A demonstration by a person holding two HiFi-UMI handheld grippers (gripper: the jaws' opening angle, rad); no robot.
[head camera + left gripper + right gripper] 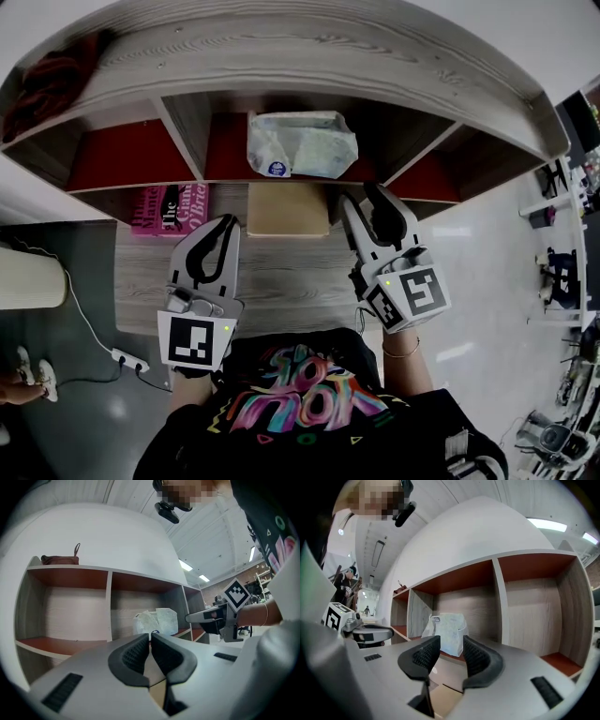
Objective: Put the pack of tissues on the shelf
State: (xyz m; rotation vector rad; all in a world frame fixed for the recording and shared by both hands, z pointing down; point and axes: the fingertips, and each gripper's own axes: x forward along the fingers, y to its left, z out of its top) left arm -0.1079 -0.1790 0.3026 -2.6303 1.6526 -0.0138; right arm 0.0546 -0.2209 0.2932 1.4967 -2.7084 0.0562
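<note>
The pack of tissues, a crinkled white and pale-green plastic bag, lies in the middle compartment of the wooden shelf, on its red floor. It also shows beyond the jaws in the left gripper view and in the right gripper view. My right gripper is just in front of and below that compartment, open, with nothing between its pads. My left gripper hangs lower left of the pack, shut, tips touching, holding nothing.
A tan cardboard box stands on the lower wooden surface under the pack, with a pink book to its left. A dark red bag lies on the shelf top. A white cylinder and a power strip are at the left.
</note>
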